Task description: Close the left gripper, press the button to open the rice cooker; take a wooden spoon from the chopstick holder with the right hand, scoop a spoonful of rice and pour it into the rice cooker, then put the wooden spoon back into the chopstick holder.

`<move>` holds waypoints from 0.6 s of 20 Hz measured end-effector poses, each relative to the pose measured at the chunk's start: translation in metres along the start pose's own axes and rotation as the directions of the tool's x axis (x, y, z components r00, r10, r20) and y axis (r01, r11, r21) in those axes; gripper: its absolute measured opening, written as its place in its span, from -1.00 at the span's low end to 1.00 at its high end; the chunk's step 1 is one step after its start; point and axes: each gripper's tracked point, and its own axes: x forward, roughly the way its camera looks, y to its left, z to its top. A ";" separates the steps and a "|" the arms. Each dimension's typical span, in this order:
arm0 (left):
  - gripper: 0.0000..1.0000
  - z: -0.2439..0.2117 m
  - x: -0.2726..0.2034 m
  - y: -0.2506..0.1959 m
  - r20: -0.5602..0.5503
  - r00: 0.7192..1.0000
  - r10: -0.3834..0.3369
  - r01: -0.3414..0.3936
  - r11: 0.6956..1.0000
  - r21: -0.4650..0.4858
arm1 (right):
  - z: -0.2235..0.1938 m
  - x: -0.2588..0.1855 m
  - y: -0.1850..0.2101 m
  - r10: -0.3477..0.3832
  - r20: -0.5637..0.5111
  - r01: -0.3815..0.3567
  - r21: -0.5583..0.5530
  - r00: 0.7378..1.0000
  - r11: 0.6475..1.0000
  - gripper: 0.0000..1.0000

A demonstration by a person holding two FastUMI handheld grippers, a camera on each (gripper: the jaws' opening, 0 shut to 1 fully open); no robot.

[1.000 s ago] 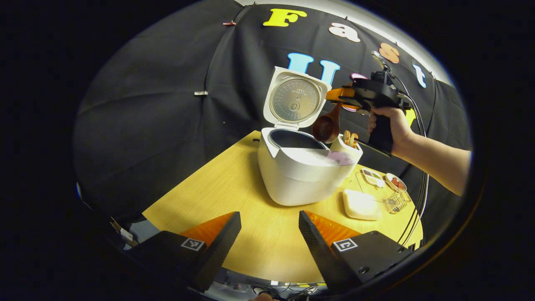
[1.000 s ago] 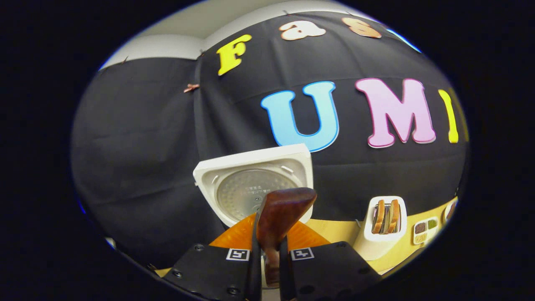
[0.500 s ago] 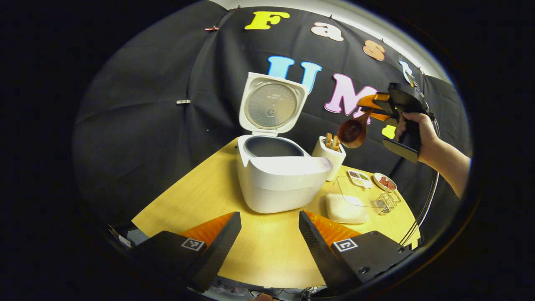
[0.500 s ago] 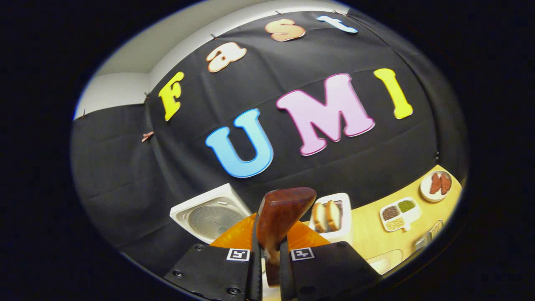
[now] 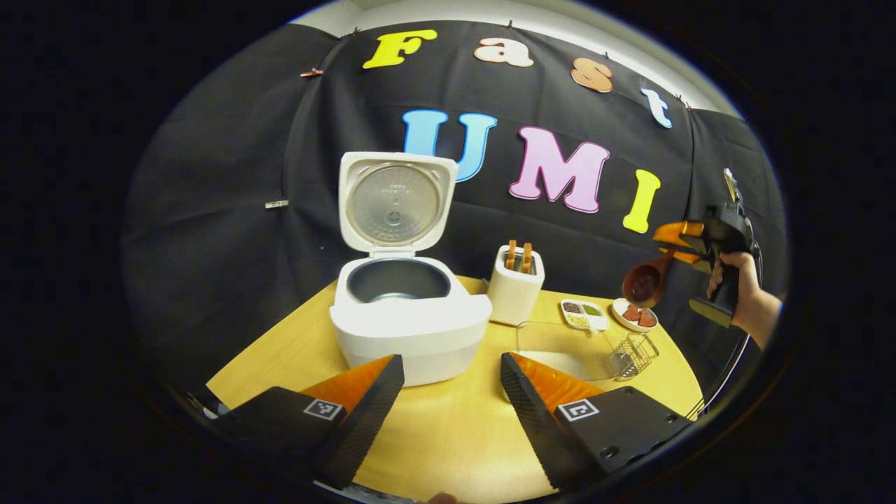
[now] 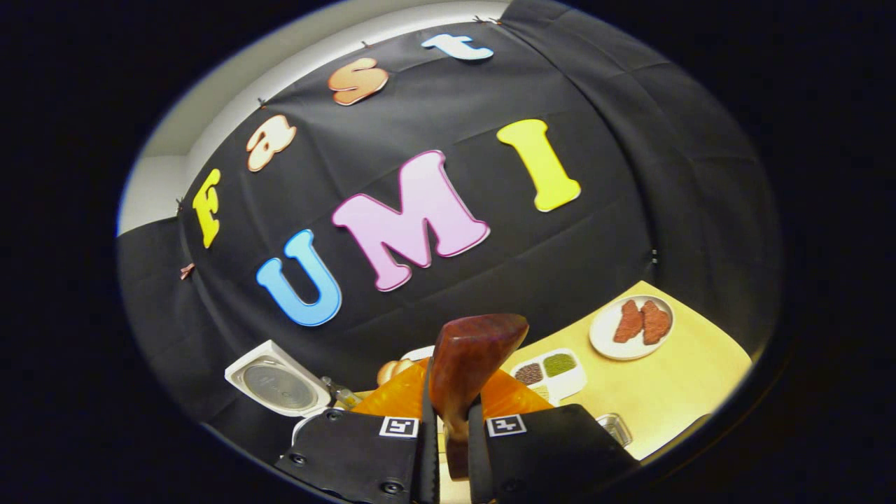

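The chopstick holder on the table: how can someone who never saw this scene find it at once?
Find the big white rice cooker with its lid raised on the yellow wooden table. The white, boxy chopstick holder stands close beside it, toward the small dishes. Brown wooden handles poking from its top set it apart.

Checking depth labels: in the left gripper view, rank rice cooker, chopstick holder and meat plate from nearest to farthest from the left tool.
1. Rice cooker: just ahead of the left tool, slightly left, lid up.
2. Chopstick holder: behind the cooker, to its right.
3. Meat plate: far right of the table, below the spoon that the right tool holds.
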 end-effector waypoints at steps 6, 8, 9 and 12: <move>0.92 -0.001 0.002 -0.060 -0.007 1.000 0.016 -0.016 1.000 -0.003 | -0.020 0.008 -0.098 -0.090 -0.055 0.092 0.035 0.994 0.995 -0.59; 0.92 -0.007 0.000 -0.069 -0.023 0.999 0.041 -0.041 0.999 -0.018 | -0.030 0.015 -0.117 -0.107 -0.080 0.111 0.054 0.991 0.992 -0.58; 0.92 -0.010 -0.001 -0.073 -0.032 0.998 0.053 -0.054 0.998 -0.028 | -0.038 0.019 -0.125 -0.110 -0.096 0.116 0.055 0.989 0.992 -0.58; 0.92 -0.017 -0.005 -0.084 -0.059 0.995 0.083 -0.086 0.995 -0.051 | -0.062 0.024 -0.143 -0.121 -0.142 0.129 0.048 0.982 0.990 -0.58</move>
